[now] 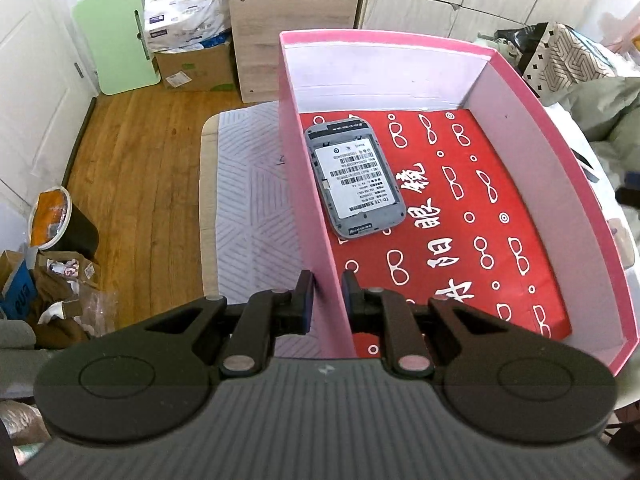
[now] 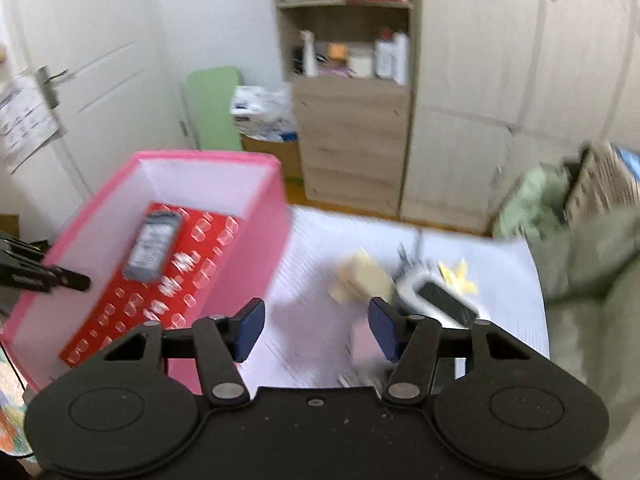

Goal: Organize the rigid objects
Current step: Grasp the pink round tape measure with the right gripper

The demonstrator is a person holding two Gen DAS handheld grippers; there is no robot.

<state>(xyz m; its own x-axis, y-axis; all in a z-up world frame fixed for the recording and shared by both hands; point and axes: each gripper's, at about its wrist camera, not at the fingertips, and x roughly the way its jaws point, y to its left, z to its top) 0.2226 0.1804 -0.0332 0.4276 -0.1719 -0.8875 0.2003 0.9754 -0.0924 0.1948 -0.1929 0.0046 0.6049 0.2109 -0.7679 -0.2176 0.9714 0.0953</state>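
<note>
My left tool is clamped on the near left wall of the pink cardboard box, one dark pad outside the thin wall and one inside. The box is open-topped and rectangular, pink on the outer faces and rim, pale matte white on the inner walls, with a glossy red paper liner on its floor printed with white spectacle outlines and Chinese characters. On that liner, toward the far left corner and close beside the left wall, lies a grey handheld device with rounded corners, back cover off, its white label with barcodes facing up. The box stands on a tabletop spread with a pale cloth woven in a lined geometric pattern; wooden plank floor shows beyond it. My right tool hangs over the bare cloth to the right of the box with its blue-padded fingers apart and nothing between them; that view is smeared. Just past the right finger sits a white device with a dark glossy screen, tilted, beside a cream-yellow lump I cannot name through the blur. An olive-green padded garment is bunched at the tabletop's right edge.
</note>
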